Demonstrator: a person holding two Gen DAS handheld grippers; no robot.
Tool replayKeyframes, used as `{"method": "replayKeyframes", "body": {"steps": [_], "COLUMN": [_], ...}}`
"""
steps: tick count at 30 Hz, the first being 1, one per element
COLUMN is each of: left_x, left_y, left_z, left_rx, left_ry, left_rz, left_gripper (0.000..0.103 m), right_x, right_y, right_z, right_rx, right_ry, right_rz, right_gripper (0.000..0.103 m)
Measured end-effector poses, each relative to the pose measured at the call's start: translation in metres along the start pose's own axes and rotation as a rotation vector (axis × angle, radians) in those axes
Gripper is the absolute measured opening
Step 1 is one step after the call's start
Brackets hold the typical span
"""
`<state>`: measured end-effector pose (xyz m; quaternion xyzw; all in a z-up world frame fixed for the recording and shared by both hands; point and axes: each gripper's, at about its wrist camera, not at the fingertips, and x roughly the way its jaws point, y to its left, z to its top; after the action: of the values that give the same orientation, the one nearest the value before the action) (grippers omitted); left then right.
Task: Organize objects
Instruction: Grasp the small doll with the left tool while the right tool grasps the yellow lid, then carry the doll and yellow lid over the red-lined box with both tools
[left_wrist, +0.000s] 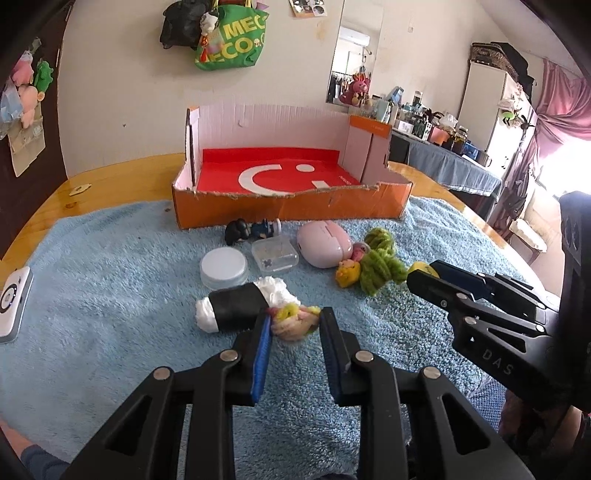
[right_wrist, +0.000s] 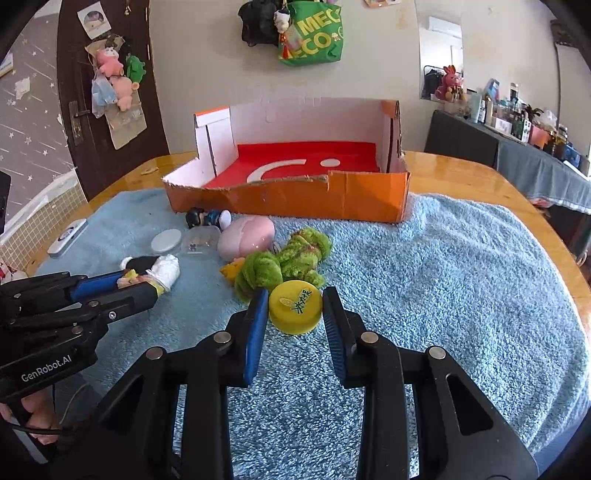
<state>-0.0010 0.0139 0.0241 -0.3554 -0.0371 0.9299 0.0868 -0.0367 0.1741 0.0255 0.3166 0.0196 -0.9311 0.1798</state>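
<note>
Left hand-held gripper (left_wrist: 295, 319) pinching small plush toy (left_wrist: 293, 325); right hand-held gripper (right_wrist: 295, 299) pinching yellow round tin (right_wrist: 295, 308).

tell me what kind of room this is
Most likely a lived-in room in a home, a bedroom or living area. A green tote bag hangs on the wall, plush toys hang on the dark door, and a side counter is crowded with bottles and jars beside a pink curtain.

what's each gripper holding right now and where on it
Left gripper pinches a small yellow and pink plush toy by its sides. Right gripper clamps a yellow round tin across its rim.
</note>
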Motion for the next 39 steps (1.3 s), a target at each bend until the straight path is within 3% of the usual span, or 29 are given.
{"method": "replayKeyframes", "body": {"steps": [28, 39], "left_x": [-0.01, -0.015], "left_y": [0.007, 0.006], "left_z": [0.053, 0.092], "left_rx": [0.033, 0.064], "left_ry": [-0.102, -0.163], "left_rz": [0.034, 0.039], "left_gripper": [0.027, 0.027], "right_x": [-0.005, -0.011], "right_y": [0.007, 0.002], "right_z": [0.049, 0.085], "right_rx": [-0.025, -0.042], "right_ry": [-0.075, -0.137], "right_rz": [0.05, 0.041], "right_gripper": [0.029, 0.029]}}
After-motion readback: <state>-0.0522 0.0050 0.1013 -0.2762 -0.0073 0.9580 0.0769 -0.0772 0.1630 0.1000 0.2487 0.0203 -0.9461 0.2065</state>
